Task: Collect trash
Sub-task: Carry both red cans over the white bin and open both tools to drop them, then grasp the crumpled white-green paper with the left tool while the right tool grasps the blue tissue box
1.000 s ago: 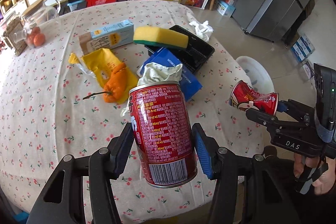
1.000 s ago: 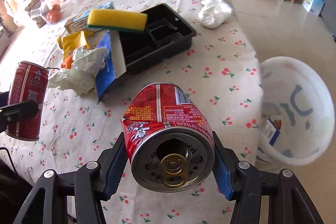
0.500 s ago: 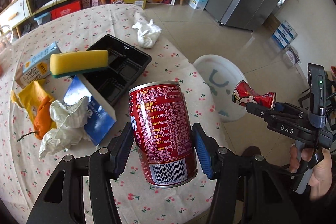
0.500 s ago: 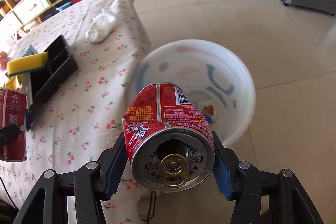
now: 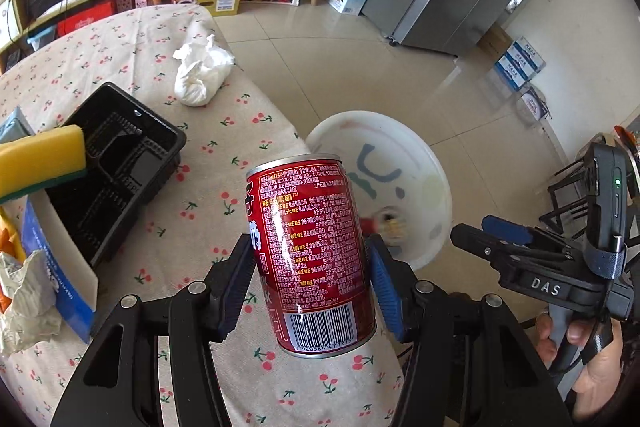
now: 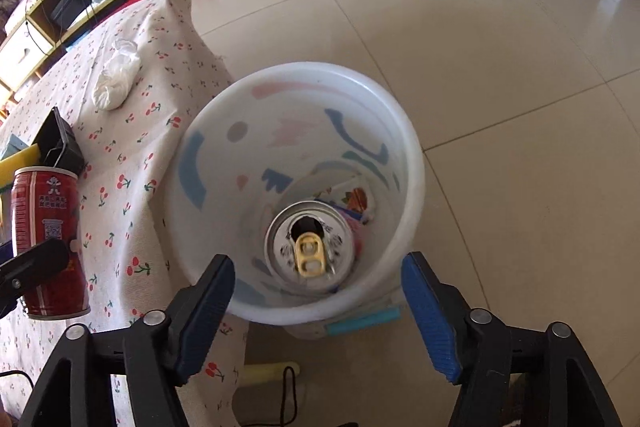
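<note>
I read the right gripper as spread wide and empty above the white bin, which stands on the floor just beside the table. A crushed can sits inside the bin below the parted fingers, top end up with its pull tab showing; some printed wrapping lies under it at the bottom. I count that item as collected. My left gripper is clamped on an upright red can, one pad on each side of its body, held over the table edge and near the bin but not yet above its mouth. I judge the next step to be carrying this can over the bin opening and letting go there. Items left on the table, as far as the left wrist view shows: a white crumpled tissue near the far edge, a black plastic tray, a yellow sponge resting on the tray's left rim, a blue packet and a crumpled wrapper at the left border. I estimate the task as early to midway: one can binned, one in transit, several pieces untouched.
</note>
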`<state>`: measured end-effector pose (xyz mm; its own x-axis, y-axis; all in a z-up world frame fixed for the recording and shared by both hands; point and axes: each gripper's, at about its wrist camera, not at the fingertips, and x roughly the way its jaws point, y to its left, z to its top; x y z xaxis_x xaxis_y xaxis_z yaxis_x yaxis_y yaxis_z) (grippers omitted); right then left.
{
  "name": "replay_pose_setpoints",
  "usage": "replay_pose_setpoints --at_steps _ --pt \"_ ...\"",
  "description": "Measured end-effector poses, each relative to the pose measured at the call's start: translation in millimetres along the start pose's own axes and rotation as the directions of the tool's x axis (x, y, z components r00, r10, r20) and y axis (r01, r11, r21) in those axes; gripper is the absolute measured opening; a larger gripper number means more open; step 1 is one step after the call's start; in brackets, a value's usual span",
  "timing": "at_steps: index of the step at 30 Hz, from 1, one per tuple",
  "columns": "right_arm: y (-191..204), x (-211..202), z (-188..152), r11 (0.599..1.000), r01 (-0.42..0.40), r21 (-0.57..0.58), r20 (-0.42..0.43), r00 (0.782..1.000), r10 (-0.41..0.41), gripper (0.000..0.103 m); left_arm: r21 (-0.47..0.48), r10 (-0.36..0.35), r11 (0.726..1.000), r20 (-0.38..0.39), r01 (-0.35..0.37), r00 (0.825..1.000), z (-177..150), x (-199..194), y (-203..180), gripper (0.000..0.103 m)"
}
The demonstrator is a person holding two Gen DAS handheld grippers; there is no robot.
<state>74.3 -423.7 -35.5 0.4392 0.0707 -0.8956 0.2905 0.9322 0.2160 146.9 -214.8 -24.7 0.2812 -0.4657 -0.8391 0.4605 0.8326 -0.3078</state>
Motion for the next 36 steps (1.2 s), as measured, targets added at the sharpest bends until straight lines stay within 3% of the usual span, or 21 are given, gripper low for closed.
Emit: replay_pose_setpoints --at_steps 17,19,21,25,36 --pt "-66.5 -54.7 -50.5 0.995 0.099 0.013 0.058 0.993 -0.1 0.076 0.099 -0.073 0.993 0.054 0.067 0.996 10.1 42.4 -48.1 0.06" --pt "-73.0 -55.9 -53.4 0.993 0.112 0.02 0.058 0.992 -0.113 0.076 0.106 -0.05 0.993 0.07 0.042 0.996 9.7 42.8 -51.7 0.066" --pt "-78.0 -58.4 -56.7 0.993 0.118 0.027 0.058 0.991 -0.119 0.076 0.126 -0.014 0.992 0.072 0.005 0.997 9.1 41.9 -54.8 0.097" --pt "-81.4 -63.6 -58.5 0.992 0.119 0.032 0.067 0.99 -0.121 0.076 0.188 0.035 0.981 0.106 -0.055 0.994 2.0 31.2 -62.6 0.1" --pt "-48.4 -67.5 -47.7 0.995 0.098 -0.023 0.102 0.99 -0.095 0.078 0.166 0.1 0.979 0.104 -0.116 0.99 -9.1 0.7 -27.3 0.1"
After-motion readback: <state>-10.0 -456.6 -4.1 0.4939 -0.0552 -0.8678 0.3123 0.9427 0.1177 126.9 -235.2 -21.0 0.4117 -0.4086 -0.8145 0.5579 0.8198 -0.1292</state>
